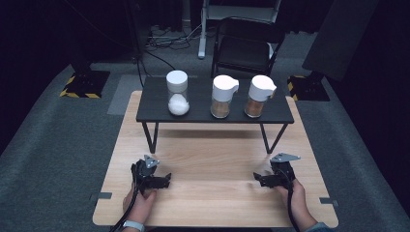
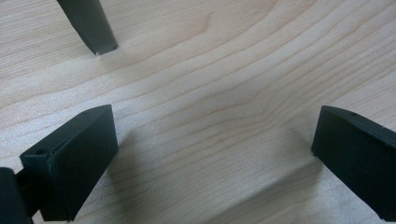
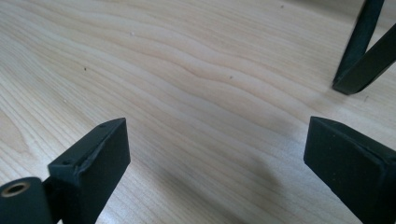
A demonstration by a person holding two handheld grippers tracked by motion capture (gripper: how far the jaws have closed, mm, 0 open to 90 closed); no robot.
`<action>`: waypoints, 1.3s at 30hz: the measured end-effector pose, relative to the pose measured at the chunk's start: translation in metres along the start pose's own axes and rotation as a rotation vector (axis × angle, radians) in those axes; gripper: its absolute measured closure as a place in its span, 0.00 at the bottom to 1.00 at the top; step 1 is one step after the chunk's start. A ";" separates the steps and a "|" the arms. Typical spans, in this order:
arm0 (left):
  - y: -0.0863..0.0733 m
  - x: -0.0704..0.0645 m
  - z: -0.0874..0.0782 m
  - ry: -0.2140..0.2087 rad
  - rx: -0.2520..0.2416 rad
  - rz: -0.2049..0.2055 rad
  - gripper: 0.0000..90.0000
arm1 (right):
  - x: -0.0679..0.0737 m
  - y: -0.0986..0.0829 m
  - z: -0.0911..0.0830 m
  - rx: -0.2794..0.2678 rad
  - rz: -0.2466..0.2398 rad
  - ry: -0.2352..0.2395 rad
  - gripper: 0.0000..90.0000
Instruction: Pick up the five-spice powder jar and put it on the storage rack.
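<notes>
wooden table [image 1: 212,159] seen from above, with a low black shelf [image 1: 214,112] standing on thin black legs across its far half. three clear jars sit in a row on the shelf, well apart from both grippers. leftmost is a round jar [image 1: 177,93] with a flat white lid, holding a mound of white powder at the bottom. just right of the middle is a second jar [image 1: 223,96] with a white pouring cap, its lower part filled with orange-brown grains. rightmost is a third jar [image 1: 258,95] with the same kind of white cap, tilted a little, also holding orange-brown grains.

near the front edge, the left gripper [image 1: 165,180] rests low over the bare wood, held by the person's left hand [image 1: 141,204]; its jaws are spread wide with nothing between them, pointing toward the middle. in the left gripper view one shelf leg [image 2: 91,25] meets the wood. the right gripper [image 1: 258,179], in the right hand [image 1: 297,195], mirrors it, jaws wide apart and empty. behind the table stands a dark folding chair [image 1: 246,46].
</notes>
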State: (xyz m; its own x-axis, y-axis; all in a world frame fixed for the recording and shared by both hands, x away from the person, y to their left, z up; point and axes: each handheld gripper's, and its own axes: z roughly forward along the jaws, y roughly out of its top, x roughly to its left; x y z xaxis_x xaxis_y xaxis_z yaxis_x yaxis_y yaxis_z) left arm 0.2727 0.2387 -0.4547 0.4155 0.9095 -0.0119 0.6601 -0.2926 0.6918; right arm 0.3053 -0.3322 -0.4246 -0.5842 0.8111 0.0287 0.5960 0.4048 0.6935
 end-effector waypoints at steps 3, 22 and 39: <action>0.000 0.000 0.000 0.001 0.002 0.001 0.00 | 0.001 0.000 0.003 0.011 0.002 -0.003 0.08; -0.001 -0.001 0.000 -0.002 -0.002 0.000 0.00 | 0.008 -0.007 0.014 0.044 -0.026 -0.035 0.03; -0.001 -0.001 0.000 -0.001 -0.002 0.002 0.00 | 0.012 -0.026 0.017 -0.035 -0.014 -0.047 0.00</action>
State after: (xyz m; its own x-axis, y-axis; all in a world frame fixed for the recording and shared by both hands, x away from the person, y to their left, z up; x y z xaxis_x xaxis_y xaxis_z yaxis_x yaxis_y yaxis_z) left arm 0.2714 0.2379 -0.4550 0.4177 0.9085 -0.0114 0.6580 -0.2938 0.6933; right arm 0.2922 -0.3255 -0.4542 -0.5653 0.8248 -0.0151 0.5674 0.4020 0.7186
